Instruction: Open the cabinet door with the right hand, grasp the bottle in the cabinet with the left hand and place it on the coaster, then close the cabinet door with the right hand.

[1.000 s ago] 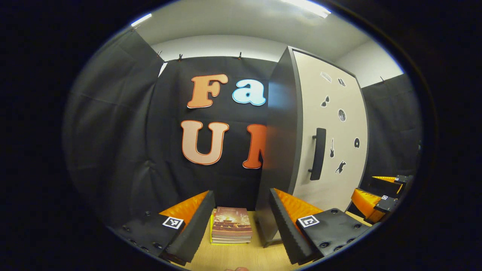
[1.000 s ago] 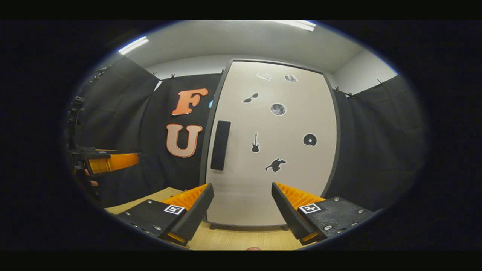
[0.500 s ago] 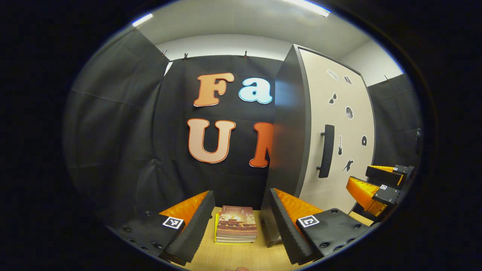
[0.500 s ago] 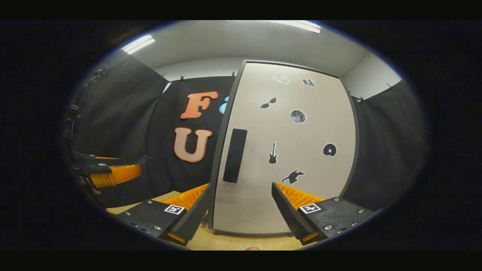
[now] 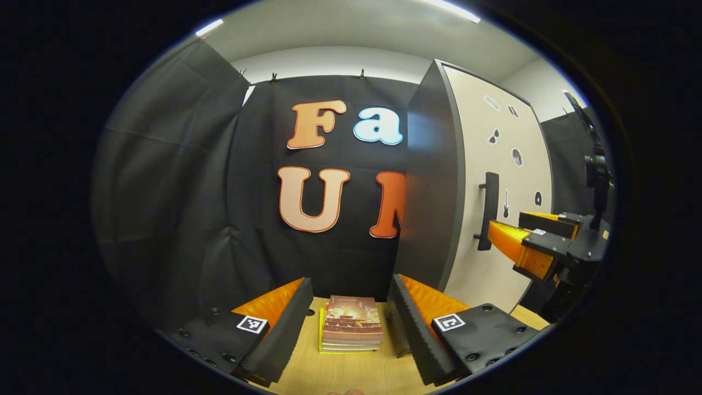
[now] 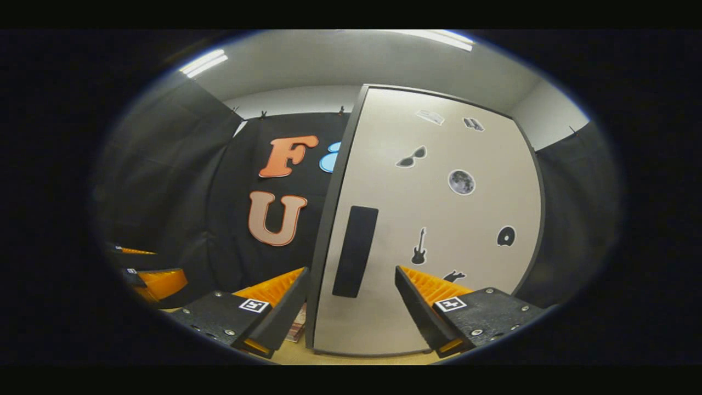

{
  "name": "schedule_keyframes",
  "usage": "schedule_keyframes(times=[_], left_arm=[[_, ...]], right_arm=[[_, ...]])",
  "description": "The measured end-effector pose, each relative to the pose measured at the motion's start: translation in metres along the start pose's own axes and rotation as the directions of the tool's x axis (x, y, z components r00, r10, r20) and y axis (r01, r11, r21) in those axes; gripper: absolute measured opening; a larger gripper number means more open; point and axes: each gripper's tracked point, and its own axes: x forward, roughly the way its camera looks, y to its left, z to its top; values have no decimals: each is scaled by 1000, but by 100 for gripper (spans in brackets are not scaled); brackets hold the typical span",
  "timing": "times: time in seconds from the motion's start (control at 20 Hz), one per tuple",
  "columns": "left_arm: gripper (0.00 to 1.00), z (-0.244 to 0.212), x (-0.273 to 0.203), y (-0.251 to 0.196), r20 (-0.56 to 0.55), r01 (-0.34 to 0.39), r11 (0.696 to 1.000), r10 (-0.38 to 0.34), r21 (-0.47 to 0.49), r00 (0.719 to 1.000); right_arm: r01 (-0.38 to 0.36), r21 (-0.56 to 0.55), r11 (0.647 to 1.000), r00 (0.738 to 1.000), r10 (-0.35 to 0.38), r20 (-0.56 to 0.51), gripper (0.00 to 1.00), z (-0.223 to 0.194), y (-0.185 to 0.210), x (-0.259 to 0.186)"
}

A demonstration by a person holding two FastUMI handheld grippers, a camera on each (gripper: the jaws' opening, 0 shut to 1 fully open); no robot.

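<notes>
since the upright handle (image 6: 355,251) sits centre frame just ahead between its spread fingers, we judge our right tool (image 6: 351,307) nearer, wide and empty.

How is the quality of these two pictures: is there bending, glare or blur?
Left gripper view: the cabinet bows outward, a ceiling light glares, and the books look sharp. Right gripper view: the door curves strongly, with a slightly soft, grainy picture and even light on the handle.

My right tongs (image 6: 351,307) face the shut cabinet door (image 6: 439,219), its handle (image 6: 355,251) just ahead. A book stack (image 5: 351,323) lies on the worktop (image 5: 351,373) between my left tongs (image 5: 351,329).
</notes>
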Motion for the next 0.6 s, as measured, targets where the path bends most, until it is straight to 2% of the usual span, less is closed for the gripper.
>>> schedule_keyframes(times=[0.1,0.3,0.5,0.55,0.6], left_arm=[[94,-2,2,1,-5,6,1000,-6,-5,1000],[94,-11,4,8,-25,15,1000,-16,-15,1000],[95,-12,5,19,-27,19,1000,-19,-6,999],[94,-14,6,21,-31,23,1000,-23,-5,999],[94,-15,6,23,-33,29,1000,-29,-6,999]], right_arm=[[0,18,1000,1000,0,-7,92,-2,3,16],[35,50,998,998,-32,-48,81,-11,0,42],[79,87,993,995,-73,-66,64,-18,-3,52],[81,91,992,995,-76,-63,54,-17,-2,50],[85,109,990,995,-78,-69,48,-18,1,48]])
